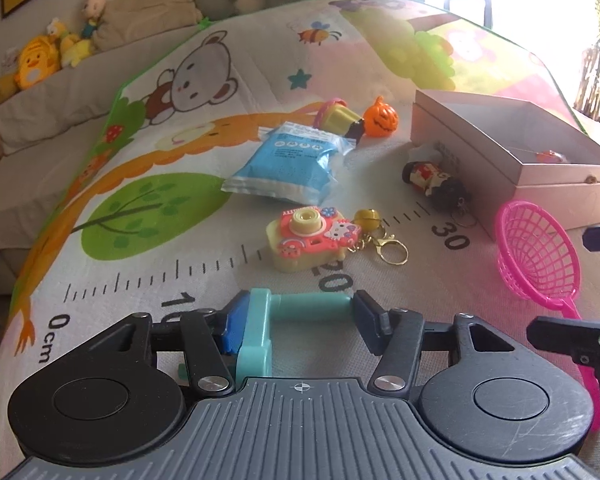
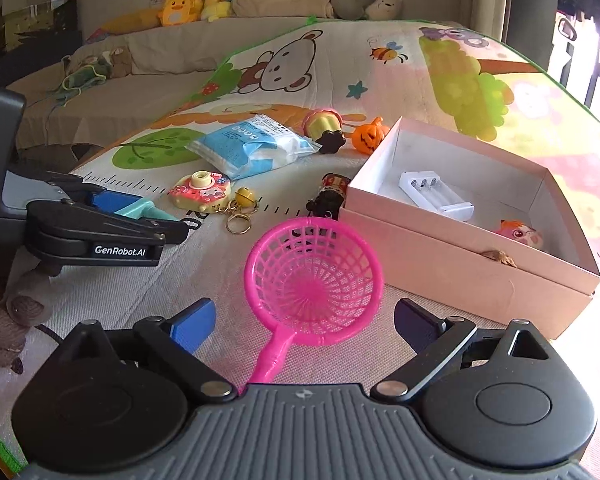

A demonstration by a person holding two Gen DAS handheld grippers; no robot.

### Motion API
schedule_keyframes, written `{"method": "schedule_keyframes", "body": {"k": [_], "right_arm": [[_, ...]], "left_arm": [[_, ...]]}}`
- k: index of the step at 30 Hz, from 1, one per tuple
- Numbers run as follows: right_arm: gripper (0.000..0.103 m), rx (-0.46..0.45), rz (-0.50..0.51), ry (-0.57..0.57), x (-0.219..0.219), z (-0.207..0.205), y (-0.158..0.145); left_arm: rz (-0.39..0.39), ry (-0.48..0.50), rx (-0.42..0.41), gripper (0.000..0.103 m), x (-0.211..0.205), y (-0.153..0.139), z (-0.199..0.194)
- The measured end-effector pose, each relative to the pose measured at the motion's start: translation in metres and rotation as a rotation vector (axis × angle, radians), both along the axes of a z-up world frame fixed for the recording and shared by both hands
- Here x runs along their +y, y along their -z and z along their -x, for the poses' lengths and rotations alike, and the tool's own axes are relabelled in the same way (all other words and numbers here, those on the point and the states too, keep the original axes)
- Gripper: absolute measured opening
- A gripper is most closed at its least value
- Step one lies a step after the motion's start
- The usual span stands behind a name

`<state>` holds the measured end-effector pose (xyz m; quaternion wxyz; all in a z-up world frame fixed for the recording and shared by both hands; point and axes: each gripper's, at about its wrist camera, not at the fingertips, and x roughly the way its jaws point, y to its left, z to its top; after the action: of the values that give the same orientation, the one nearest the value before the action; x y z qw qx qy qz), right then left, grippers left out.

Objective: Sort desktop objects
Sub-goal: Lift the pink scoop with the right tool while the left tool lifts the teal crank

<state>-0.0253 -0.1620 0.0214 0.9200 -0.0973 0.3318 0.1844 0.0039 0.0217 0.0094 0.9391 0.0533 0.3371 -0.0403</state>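
From the left wrist, the left gripper (image 1: 300, 312) pinches a teal plastic piece (image 1: 276, 320) crosswise between its pads, low over the play mat (image 1: 140, 240), probably bound for the pink box (image 1: 540, 176) at right. From the right wrist, the right gripper (image 2: 304, 322) stands spread wide astride the pink strainer (image 2: 314, 268), whose handle runs back between the untouching pads; the box, just beyond, already holds a white battery charger (image 2: 436, 196).

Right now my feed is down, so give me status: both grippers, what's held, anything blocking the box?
Left gripper shut on teal piece. Right gripper open around pink strainer handle, not gripping. Box open, path clear.
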Motion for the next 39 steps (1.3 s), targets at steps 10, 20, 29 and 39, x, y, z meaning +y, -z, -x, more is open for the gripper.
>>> {"method": "schedule_keyframes", "body": {"k": [10,20,29,39], "right_arm": [[0.079,0.034,0.100,-0.001,0.025,-0.021,0.011],[0.078,0.063,0.086,-0.056,0.018,-0.001,0.001],[0.078,0.077,0.053,-0.003,-0.013,0.022,-0.009],[0.078,0.029,-0.003,0.020,-0.037,0.041,-0.027]], "left_arm": [[0.041,0.090,0.017,0.063,0.011,-0.003,0.049],[0.066,0.062,0.034,0.082,0.012,0.000,0.046],[0.028,0.065,0.012,0.051,-0.006,-0.001,0.032],[0.030,0.113,-0.018,0.018,-0.013,-0.018,0.048]]}}
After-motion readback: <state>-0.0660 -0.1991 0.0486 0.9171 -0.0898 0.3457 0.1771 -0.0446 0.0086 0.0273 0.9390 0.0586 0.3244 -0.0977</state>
